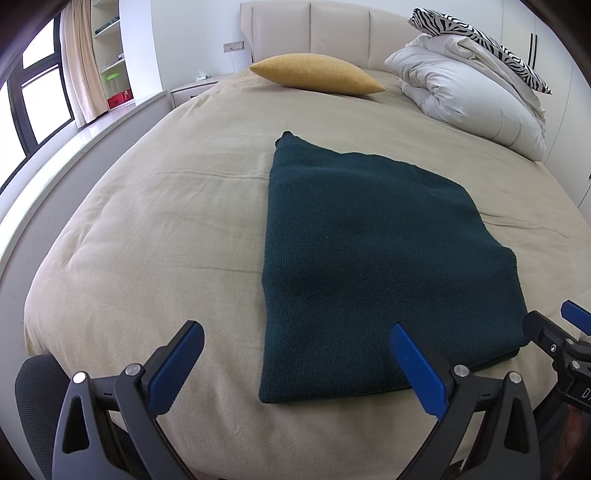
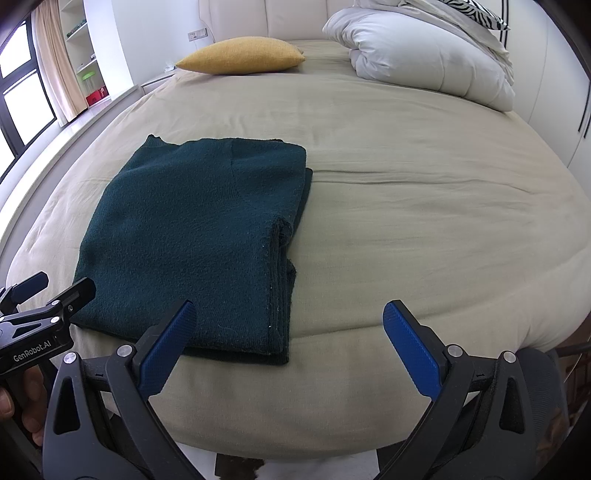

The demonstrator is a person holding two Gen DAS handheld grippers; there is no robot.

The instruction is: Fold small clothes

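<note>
Dark green sweater (image 1: 373, 258) lies folded flat on bed (image 1: 155, 221), near front edge. Left hand-held gripper (image 1: 295, 350) spread wide, empty, w/ right finger over sweater's near edge, prob. not touching. Right hand-held gripper (image 2: 288, 332) wide, empty, above sweater's near right corner.

The zebra-print pillow (image 2: 476, 13) is cut off by the top edge in the right wrist view, and items on the distant shelves (image 1: 110, 55) are too small to identify.

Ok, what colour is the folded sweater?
Dark teal green sweater; clearest in the right wrist view.
</note>
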